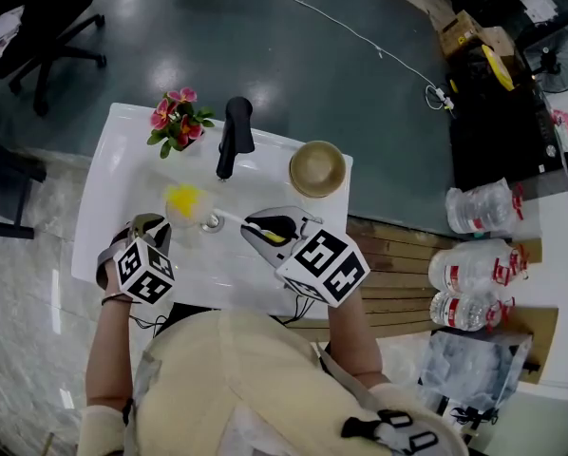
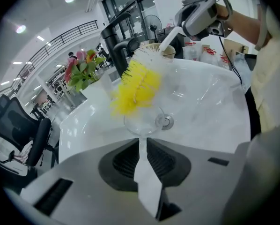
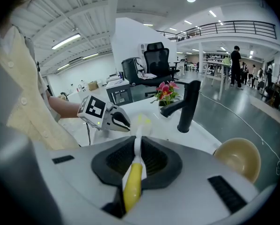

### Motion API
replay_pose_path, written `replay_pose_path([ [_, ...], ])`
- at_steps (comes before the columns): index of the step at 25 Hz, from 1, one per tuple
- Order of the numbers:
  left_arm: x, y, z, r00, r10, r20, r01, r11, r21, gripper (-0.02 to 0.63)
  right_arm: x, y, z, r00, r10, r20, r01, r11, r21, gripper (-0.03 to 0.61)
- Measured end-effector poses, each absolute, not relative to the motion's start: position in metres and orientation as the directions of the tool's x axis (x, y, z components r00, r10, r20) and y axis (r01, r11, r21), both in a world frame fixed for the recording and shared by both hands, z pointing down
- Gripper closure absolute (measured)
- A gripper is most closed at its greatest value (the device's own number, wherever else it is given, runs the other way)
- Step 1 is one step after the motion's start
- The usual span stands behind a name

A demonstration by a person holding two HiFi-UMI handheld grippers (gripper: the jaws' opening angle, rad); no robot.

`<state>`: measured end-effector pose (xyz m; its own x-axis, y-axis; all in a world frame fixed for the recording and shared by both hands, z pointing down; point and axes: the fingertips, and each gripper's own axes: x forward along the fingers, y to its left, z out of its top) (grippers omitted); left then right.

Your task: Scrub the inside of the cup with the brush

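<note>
A clear stemmed glass cup [image 2: 145, 124] is tipped over the white sink [image 1: 123, 150]. My left gripper [image 2: 141, 153] is shut on its thin stem. The brush's yellow and white bristle head [image 2: 136, 87] sits inside the bowl of the cup, blurred. Its white shaft runs up to my right gripper [image 2: 201, 18]. In the right gripper view, my right gripper [image 3: 137, 149] is shut on the brush's yellow handle [image 3: 132, 186], with the left gripper [image 3: 109, 118] just beyond. From the head view, the cup with the brush head [image 1: 183, 200] lies between both grippers.
A black faucet [image 1: 235, 136] stands at the sink's back edge, with pink flowers [image 1: 178, 122] to its left and a tan bowl [image 1: 317, 167] to its right. A metal drain [image 2: 165, 121] shows in the basin. Water bottles [image 1: 474, 274] lie on the floor at right.
</note>
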<state>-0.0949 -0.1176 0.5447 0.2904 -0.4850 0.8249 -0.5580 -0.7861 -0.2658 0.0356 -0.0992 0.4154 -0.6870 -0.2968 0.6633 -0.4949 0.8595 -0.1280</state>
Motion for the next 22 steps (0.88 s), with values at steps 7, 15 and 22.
replay_pose_path([
  [7, -0.1, -0.123, 0.518, 0.296, -0.548, 0.782, -0.608, -0.74, -0.289, 0.558, 0.027, -0.099, 0.414, -0.711, -0.293, 0.639, -0.483, 0.864, -0.141, 0.528],
  [15, -0.107, -0.111, 0.5, 0.314, -0.576, 0.755, -0.686, -0.687, -0.238, 0.558, 0.024, -0.099, 0.418, -0.717, -0.305, 0.627, -0.49, 0.86, -0.143, 0.528],
  [22, -0.115, -0.1, 0.483, 0.315, -0.606, 0.73, -0.741, -0.638, -0.21, 0.56, 0.02, -0.097, 0.419, -0.724, -0.308, 0.618, -0.489, 0.86, -0.145, 0.528],
])
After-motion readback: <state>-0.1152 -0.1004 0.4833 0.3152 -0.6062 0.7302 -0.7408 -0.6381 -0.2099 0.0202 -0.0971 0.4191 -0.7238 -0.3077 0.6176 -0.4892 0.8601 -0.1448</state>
